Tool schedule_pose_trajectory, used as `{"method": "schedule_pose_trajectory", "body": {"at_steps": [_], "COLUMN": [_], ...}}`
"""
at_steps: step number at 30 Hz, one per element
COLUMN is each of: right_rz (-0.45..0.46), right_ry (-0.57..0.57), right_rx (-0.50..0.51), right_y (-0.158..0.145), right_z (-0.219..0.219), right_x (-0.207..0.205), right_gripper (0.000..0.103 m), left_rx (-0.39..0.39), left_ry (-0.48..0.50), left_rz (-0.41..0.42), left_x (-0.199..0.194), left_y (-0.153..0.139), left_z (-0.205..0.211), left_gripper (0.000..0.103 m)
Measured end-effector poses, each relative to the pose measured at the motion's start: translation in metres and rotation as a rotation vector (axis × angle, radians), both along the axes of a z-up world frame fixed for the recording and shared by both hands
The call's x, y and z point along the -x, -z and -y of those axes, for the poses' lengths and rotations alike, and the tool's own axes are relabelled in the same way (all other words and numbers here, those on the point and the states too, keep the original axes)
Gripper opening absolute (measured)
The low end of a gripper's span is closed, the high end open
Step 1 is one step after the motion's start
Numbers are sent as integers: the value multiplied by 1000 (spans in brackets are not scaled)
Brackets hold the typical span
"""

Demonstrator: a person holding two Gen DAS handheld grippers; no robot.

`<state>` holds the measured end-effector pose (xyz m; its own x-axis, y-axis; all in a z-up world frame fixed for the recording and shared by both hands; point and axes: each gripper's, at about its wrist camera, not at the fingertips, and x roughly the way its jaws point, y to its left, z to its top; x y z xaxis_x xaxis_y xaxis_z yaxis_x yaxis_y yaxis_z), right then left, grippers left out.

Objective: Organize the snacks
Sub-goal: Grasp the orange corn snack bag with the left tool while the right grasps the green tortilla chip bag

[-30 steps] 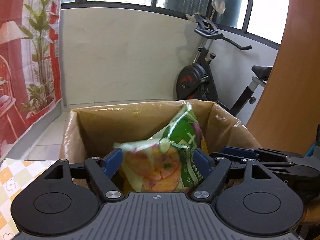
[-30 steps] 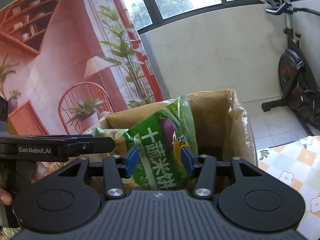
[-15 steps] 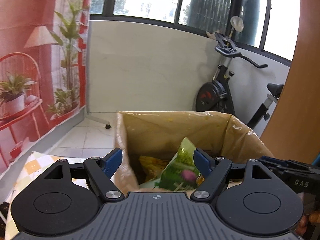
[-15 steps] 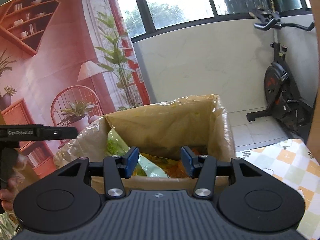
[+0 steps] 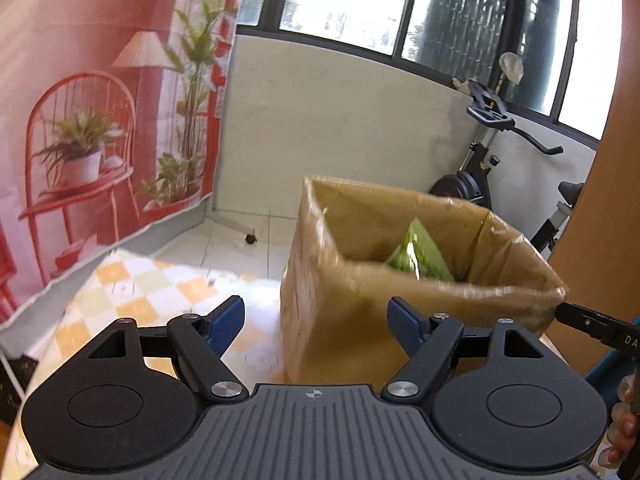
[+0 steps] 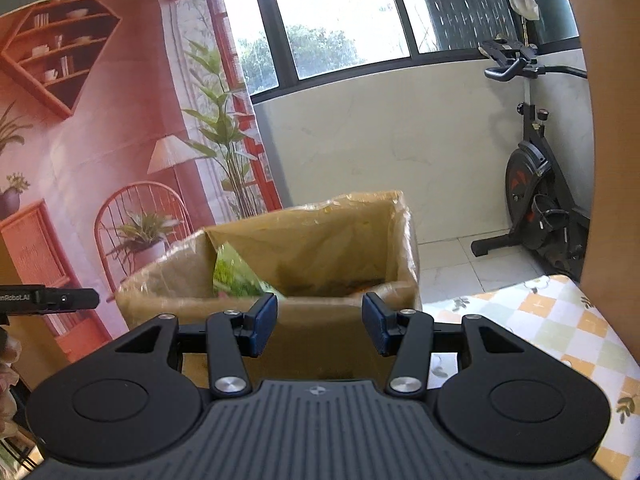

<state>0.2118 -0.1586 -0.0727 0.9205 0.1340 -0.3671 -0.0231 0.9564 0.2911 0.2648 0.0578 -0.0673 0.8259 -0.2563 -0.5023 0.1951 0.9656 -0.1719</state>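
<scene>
Left wrist view shows the checked tablecloth [image 5: 132, 288] spreading toward nine o'clock, and the lined cardboard box [image 5: 400, 304] standing at one o'clock from the left gripper [image 5: 316, 320]. A green snack bag [image 5: 420, 256] leans inside the box against its far wall. Left jaws stand wide apart and empty. In the right wrist view the right gripper [image 6: 318, 320] also gapes with nothing between its pads, the box at twelve o'clock. The step looks like fetching another snack: clear the rim before turning away, so the liner is not snagged.
</scene>
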Motion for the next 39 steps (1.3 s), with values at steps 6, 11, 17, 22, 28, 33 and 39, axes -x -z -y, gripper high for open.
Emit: {"method": "schedule_pose_trajectory", "body": {"at_steps": [6, 11, 17, 22, 28, 33, 39], "right_rz": [-80, -159, -226, -288, -342, -331, -301], "right_ry": [3, 9, 13, -11, -39, -56, -68], "right_rx": [-4, -7, 10, -3, -29, -66, -44], "right_y": [27, 53, 77, 96, 117, 125, 124], "right_z": [5, 9, 10, 13, 10, 10, 8], "right_x": [14, 20, 22, 17, 14, 14, 18], "right_gripper": [51, 58, 84, 90, 94, 91, 86], "left_rx": [42, 30, 35, 47, 46, 48, 61], "left_ry": [-6, 14, 46, 50, 53, 69, 80], "left_rz": [-73, -122, -139, -168, -200, -216, -230], "left_x": [16, 20, 23, 24, 26, 24, 15], "left_y": [36, 59, 75, 87, 96, 102, 109], "left_z": [1, 9, 19, 22, 27, 36, 53], "left_gripper": [80, 81, 87, 87, 87, 87, 88]}}
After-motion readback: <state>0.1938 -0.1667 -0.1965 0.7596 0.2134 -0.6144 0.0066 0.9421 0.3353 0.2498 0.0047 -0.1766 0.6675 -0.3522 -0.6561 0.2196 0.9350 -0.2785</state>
